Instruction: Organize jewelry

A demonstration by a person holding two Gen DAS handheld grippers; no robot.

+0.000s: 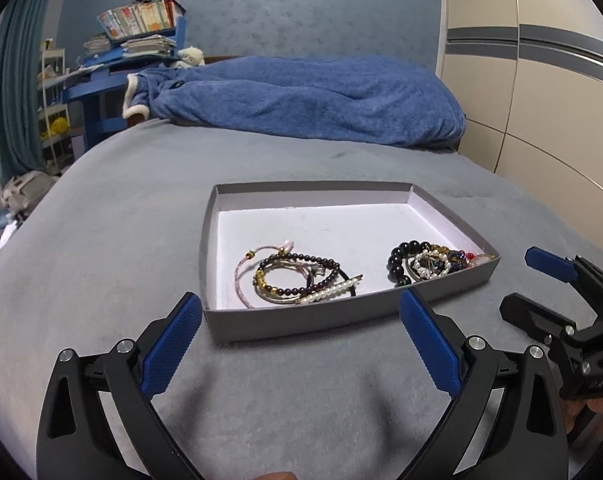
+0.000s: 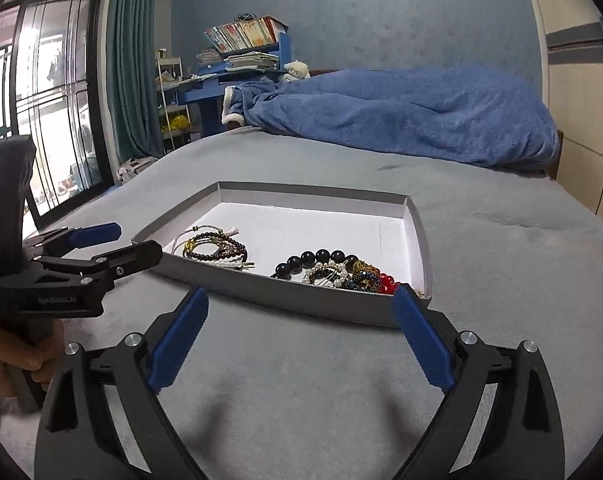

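In grey tray (image 1: pixel 453 292) on bed (image 1: pixel 101 240): 2 jewelry heaps (image 1: pixel 293 280), sorted or unsorted unclear; left gripper (image 1: pixel 301 344), right gripper (image 2: pixel 297 340) agape, empty.

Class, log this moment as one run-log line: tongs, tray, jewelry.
left tongs: open, empty | right tongs: open, empty | tray: on grey bedspread | jewelry: two heaps inside, left heap, right heap

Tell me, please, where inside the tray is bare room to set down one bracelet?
The far half of the tray is bare white floor, up to its back wall. A narrow bare strip also runs between the left bracelet pile and the right bead pile. The near side is crowded by both piles.
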